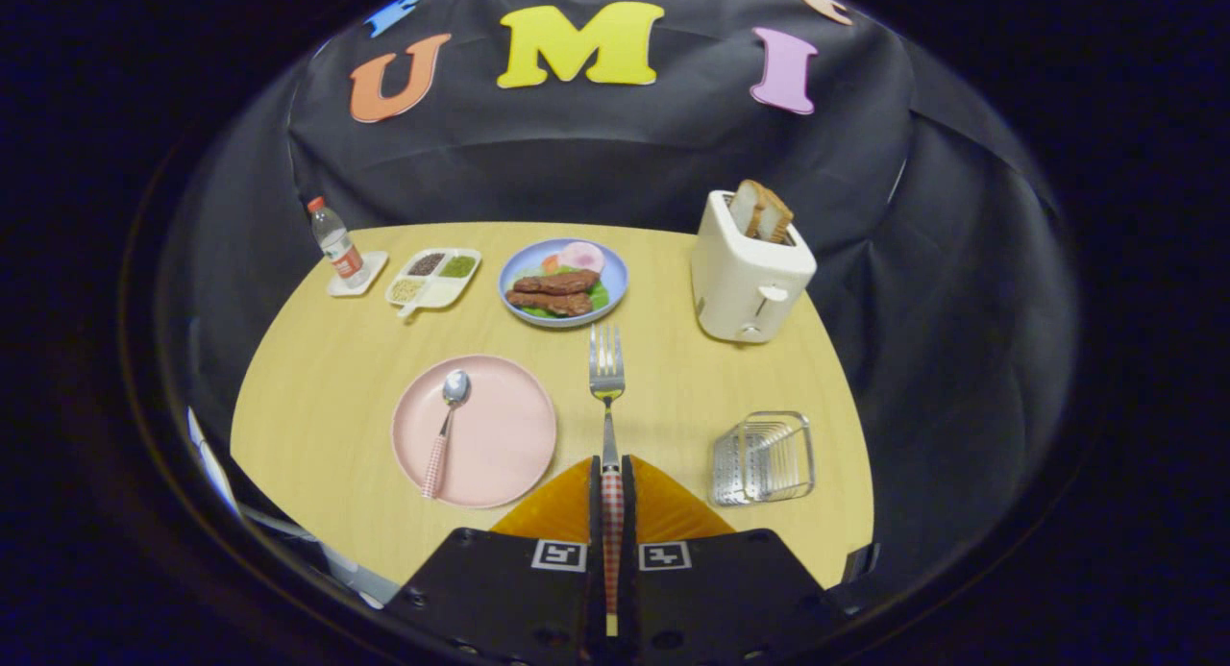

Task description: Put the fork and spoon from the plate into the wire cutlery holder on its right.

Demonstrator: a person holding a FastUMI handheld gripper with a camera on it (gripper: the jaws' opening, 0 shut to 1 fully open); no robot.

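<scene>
Gripper: closed tight on the checked handle of the fork, tines held pointing far. Spoon: laid on the pink plate, to the left. Wire cutlery holder: set on the table, to the right of the fingers.

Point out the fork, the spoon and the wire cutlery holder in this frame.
fork (606,363): gripper view, on its tines, ahead of the gripper (612,469), which is shut on its handle.
spoon (455,387): gripper view, on its bowl, over the pink plate.
wire cutlery holder (764,459): gripper view, on its wire side.
</scene>
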